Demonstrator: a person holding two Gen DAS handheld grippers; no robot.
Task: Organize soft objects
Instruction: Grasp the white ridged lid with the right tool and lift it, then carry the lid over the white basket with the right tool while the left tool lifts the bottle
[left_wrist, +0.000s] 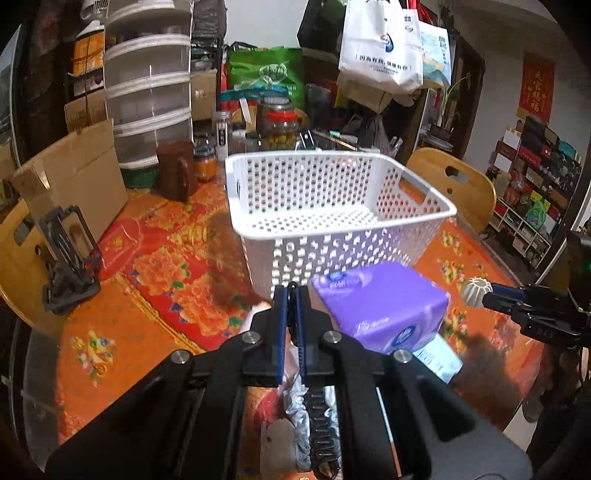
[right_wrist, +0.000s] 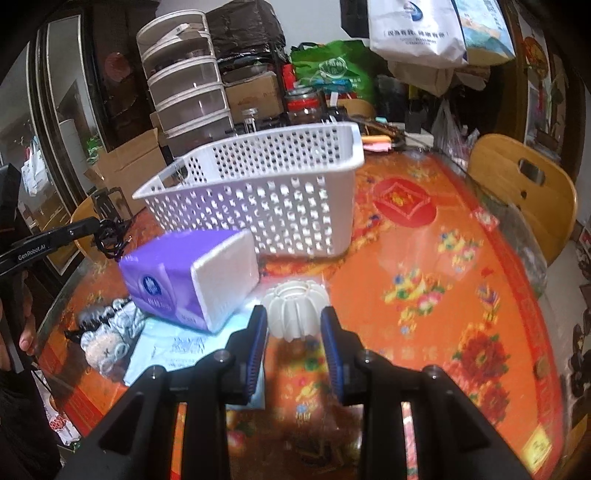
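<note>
Basket (left_wrist: 332, 206) first: white, perforated and empty, it stands near the middle of the table (left_wrist: 122, 332), presumably waiting to take the soft things. Just in front of it, towards the near edge, lies a purple tissue pack (right_wrist: 184, 273), partly on a pale blue flat packet (right_wrist: 173, 347). The right gripper (right_wrist: 293, 332) pinches a white ribbed ball (right_wrist: 295, 310) between its blue pads, held above the cloth, likely bound for the basket. The left gripper (left_wrist: 291, 317) has its fingers pressed together on something thin and black: a wiry loop pokes out at the tips, seemingly a hair tie (right_wrist: 110, 236), though its shape is hard to read. Below those fingers a grey-and-white fabric piece (right_wrist: 107, 332) sits near the table's near edge, half hidden by the gripper body in the left view and too blurred in the right view to name.
</note>
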